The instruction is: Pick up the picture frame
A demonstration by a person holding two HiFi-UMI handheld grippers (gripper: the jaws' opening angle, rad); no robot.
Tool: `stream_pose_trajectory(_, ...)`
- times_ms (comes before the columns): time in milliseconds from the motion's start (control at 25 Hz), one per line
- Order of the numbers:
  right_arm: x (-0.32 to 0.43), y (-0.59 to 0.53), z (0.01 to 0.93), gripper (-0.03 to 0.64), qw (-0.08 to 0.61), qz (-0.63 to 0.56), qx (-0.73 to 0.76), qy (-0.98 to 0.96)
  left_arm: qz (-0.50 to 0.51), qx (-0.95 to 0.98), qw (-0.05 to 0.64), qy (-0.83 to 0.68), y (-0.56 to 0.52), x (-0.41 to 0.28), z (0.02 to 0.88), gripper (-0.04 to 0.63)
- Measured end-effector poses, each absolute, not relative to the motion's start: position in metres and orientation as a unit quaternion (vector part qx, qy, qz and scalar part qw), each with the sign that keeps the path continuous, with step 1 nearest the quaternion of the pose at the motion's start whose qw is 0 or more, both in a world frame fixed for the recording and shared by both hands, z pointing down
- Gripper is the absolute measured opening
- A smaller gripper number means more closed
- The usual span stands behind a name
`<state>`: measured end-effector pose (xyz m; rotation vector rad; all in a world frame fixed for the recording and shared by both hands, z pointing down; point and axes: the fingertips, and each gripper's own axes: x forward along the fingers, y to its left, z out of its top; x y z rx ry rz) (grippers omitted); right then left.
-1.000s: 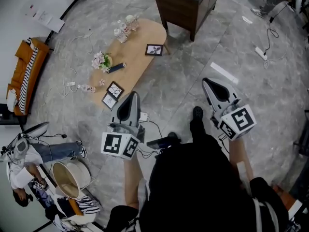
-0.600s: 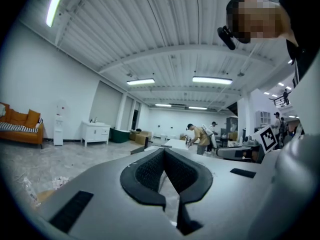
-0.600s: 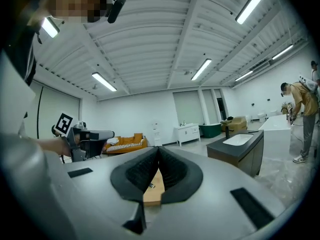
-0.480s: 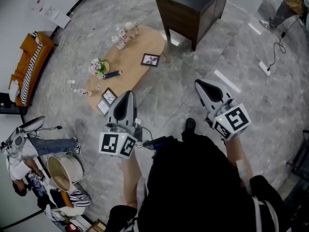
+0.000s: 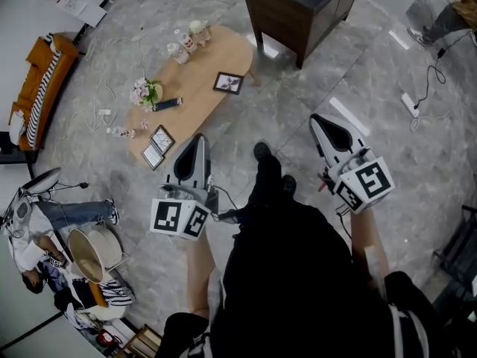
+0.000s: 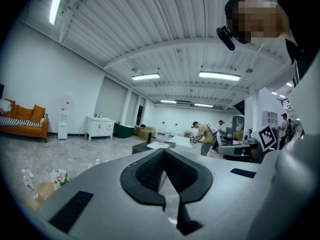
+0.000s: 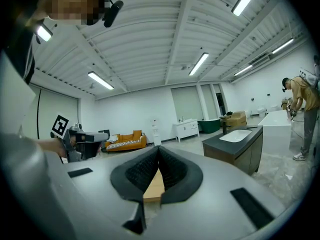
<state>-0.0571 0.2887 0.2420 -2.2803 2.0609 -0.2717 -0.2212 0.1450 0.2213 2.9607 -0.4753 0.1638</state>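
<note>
A low oval wooden table (image 5: 195, 73) stands at the upper left of the head view. On it, a dark picture frame (image 5: 229, 83) lies near the right edge, and two more frames (image 5: 157, 147) lie at the near end. My left gripper (image 5: 198, 139) hovers over the floor just right of that near end, shut and empty. My right gripper (image 5: 320, 120) is far to the right over bare floor, its jaws together with nothing held. The left gripper view shows shut jaws (image 6: 164, 150) and the flowers (image 6: 59, 176). In the right gripper view a strip of table (image 7: 155, 186) shows below the shut jaws (image 7: 159, 148).
Flowers (image 5: 141, 92), a remote (image 5: 165, 104) and small bottles (image 5: 186, 39) share the table. A dark cabinet (image 5: 298, 6) stands behind it. Cables (image 5: 104, 114) and a power strip (image 5: 408, 103) lie on the floor. A seated person (image 5: 45, 222), a basket (image 5: 89, 252) and an orange sofa (image 5: 37, 88) are at the left.
Both grippers have travelled forward with the person's step, and a foot now shows between them. The table has slid slightly left in view. Both jaws stay together.
</note>
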Motion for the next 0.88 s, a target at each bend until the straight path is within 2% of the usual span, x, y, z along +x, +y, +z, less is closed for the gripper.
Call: stream_pose_trajectory(880,0.070,0.105,0.198,0.012,-0.004,-0.045,-0.723,0.690,0.007,0.983,0.068,-0.169,-0.038,-0.082,0.207,0.014)
